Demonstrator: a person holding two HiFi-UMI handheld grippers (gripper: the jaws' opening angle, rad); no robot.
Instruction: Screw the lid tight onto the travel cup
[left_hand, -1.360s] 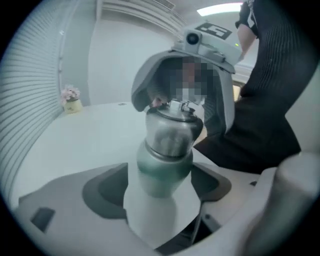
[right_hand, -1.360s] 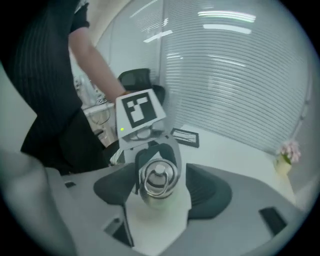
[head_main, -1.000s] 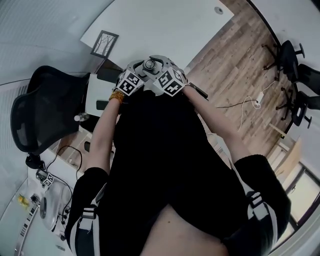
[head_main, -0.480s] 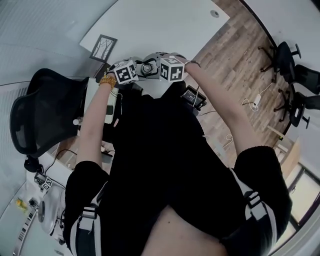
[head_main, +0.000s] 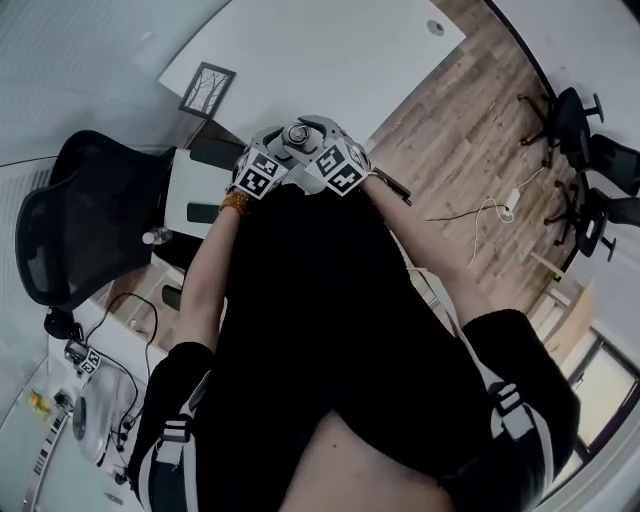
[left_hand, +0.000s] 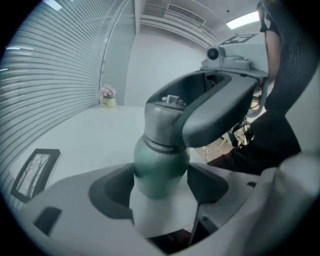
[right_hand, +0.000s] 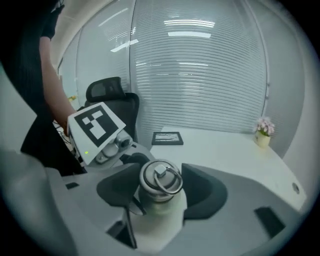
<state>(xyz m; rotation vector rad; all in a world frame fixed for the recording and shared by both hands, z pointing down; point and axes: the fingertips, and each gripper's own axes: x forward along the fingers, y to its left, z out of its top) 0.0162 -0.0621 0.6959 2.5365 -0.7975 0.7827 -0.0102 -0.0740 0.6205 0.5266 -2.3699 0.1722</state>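
Observation:
The travel cup (left_hand: 161, 167) has a white body, a green band and a grey lid (right_hand: 160, 180) with a metal ring on top. My left gripper (left_hand: 160, 192) is shut on the cup's body, a dark pad against each side. My right gripper (right_hand: 161, 187) comes at the cup from the other side and is shut on the lid, which fills the gap between its pads. In the left gripper view one grey right-gripper finger (left_hand: 220, 107) lies against the lid. The head view shows both marker cubes (head_main: 262, 172) (head_main: 340, 167) close together in front of my chest, with the cup's top (head_main: 298, 133) between them.
A white table (right_hand: 225, 145) lies beyond, with a framed picture (right_hand: 167, 138) and a small flower pot (right_hand: 262, 132) on it. A black office chair (head_main: 85, 220) stands at the left. More chairs (head_main: 590, 130) and a cable lie on the wood floor (head_main: 470, 130) at the right.
The head view swung a little and came back. Both grippers stay together on the cup, in nearly the same spot.

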